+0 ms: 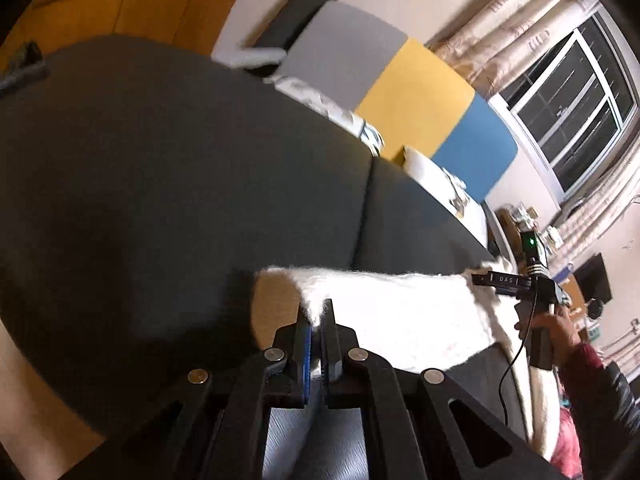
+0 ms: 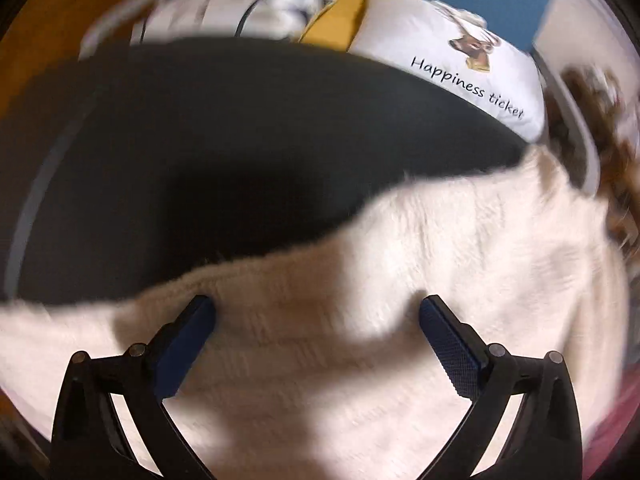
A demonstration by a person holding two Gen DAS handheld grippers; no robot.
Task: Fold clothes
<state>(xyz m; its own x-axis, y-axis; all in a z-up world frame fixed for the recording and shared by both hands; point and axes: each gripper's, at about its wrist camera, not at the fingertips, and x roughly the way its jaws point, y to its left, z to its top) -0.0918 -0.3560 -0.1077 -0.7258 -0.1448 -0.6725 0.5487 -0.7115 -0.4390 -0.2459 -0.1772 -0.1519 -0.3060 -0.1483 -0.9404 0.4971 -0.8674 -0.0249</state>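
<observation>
**White fuzzy sweater: left corner pinched, fold barely begun**

The white fuzzy sweater (image 1: 400, 316) lies at the near edge of the dark grey sofa (image 1: 180, 200), stretched between my two tools. I judge the task to be at an early stage: the garment looks spread out in a single layer, with no crease or doubled-over panel that I can make out, though motion blur in the right wrist view hides much of the fabric's far side. Nearly everything remains, then: bringing sides in, folding the body over, and setting it down neatly.

My left gripper (image 1: 316, 320) is clamped on an edge of the sweater; a tuft of white pile shows squeezed between the blue pads, with the jaws almost meeting.

My right gripper (image 2: 318, 312) stands wide apart, its fingers (image 2: 448, 344) hanging over the sweater (image 2: 440, 264) and gripping nothing. Whether the fingertips brush the pile I cannot tell.

A white cushion (image 2: 460, 64) printed "Happiness ticket" sits at the sofa's back, well apart from the garment.
</observation>
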